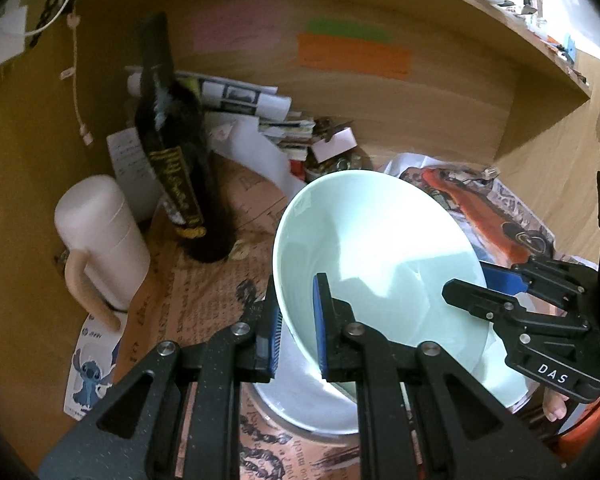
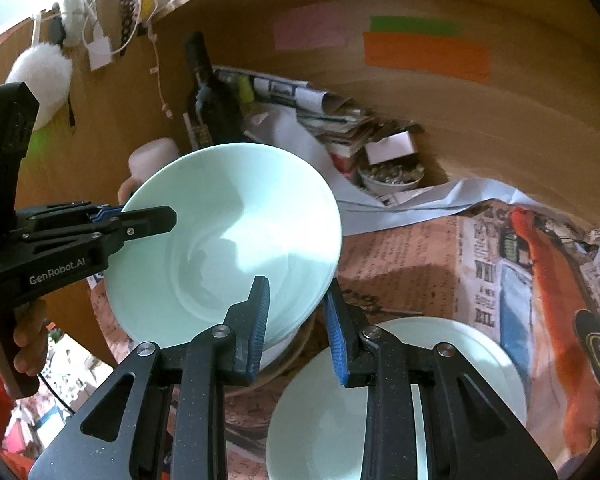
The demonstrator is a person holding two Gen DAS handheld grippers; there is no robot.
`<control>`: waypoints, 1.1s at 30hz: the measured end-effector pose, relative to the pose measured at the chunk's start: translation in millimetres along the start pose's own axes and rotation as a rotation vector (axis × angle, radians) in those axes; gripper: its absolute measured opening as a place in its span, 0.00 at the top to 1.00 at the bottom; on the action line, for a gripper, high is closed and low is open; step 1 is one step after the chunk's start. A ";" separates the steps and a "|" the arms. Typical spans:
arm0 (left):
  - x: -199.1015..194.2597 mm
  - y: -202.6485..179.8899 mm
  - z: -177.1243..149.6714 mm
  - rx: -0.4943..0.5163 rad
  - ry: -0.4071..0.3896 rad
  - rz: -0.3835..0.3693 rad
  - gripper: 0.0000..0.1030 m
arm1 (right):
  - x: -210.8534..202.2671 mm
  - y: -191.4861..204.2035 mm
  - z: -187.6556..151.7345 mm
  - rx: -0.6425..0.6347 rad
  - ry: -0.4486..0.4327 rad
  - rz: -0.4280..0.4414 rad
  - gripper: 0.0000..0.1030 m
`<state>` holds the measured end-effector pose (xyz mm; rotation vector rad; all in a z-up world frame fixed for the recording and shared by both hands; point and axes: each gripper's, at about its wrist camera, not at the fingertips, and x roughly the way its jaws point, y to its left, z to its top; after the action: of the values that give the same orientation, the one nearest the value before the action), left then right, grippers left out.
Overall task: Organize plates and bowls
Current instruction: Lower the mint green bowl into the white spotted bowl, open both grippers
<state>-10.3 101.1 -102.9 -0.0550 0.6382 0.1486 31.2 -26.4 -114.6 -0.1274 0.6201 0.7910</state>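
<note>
A pale green bowl (image 1: pixel 380 264) is held tilted in the air by both grippers. My left gripper (image 1: pixel 298 332) is shut on the bowl's near rim, one blue pad inside and one outside. My right gripper (image 2: pixel 296 328) straddles the bowl's (image 2: pixel 228 240) opposite rim with one finger inside and one outside, pads close to the wall. A second pale bowl sits below on the table in the left wrist view (image 1: pixel 300 400). A pale plate or bowl (image 2: pixel 340 412) lies under the right gripper.
A dark wine bottle (image 1: pixel 172 152) and a white lidded cup (image 1: pixel 100 236) stand at the back left. Folded newspapers (image 1: pixel 252 104) and a small filled dish (image 2: pixel 392 178) sit by the wooden back wall. A newspaper-wrapped box (image 2: pixel 440 272) stands at the right.
</note>
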 end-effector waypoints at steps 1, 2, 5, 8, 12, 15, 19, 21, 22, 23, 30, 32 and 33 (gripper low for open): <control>0.7 2.2 -2.0 -0.004 0.003 0.003 0.87 | 2.0 1.2 -0.8 -0.001 0.006 0.004 0.76; 1.4 4.3 -4.5 -0.007 0.007 0.006 0.87 | 4.7 2.8 -2.0 -0.005 0.014 0.008 0.76; 4.0 9.3 -12.3 -0.019 0.024 0.006 0.87 | 10.8 6.3 -3.9 -0.007 0.032 0.013 0.76; 8.2 13.4 -17.4 -0.029 0.040 0.004 0.87 | 15.8 9.1 -6.5 -0.008 0.052 0.020 0.76; 10.9 18.0 -24.6 -0.040 0.055 -0.001 0.87 | 20.4 12.2 -9.6 -0.010 0.070 0.023 0.76; 13.6 19.7 -29.5 -0.041 0.064 -0.002 0.86 | 23.8 13.0 -11.5 -0.010 0.084 0.024 0.76; 17.0 20.8 -33.2 -0.044 0.081 -0.005 0.86 | 26.2 13.4 -11.8 -0.014 0.090 0.016 0.76; 18.9 21.9 -34.1 -0.046 0.087 -0.008 0.86 | 25.9 13.4 -11.0 -0.012 0.092 0.018 0.76; 19.9 22.4 -34.5 -0.048 0.091 -0.011 0.86 | 25.7 13.5 -11.1 -0.015 0.091 0.016 0.76; 21.1 23.1 -34.8 -0.051 0.097 -0.014 0.86 | 25.7 13.7 -11.0 -0.017 0.091 0.013 0.76; 24.5 23.3 -37.8 -0.034 0.104 -0.012 0.84 | 27.5 17.7 -12.0 -0.049 0.088 -0.030 0.72; 23.4 24.5 -37.1 -0.036 0.095 -0.012 0.82 | 26.1 17.4 -10.5 -0.048 0.079 -0.020 0.72; 22.7 24.8 -36.7 -0.035 0.089 -0.011 0.82 | 25.7 17.9 -9.6 -0.052 0.077 -0.018 0.72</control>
<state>-17.7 124.8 -146.0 -0.0993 0.7241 0.1471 28.0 -0.8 -134.8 -0.2112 0.6704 0.7877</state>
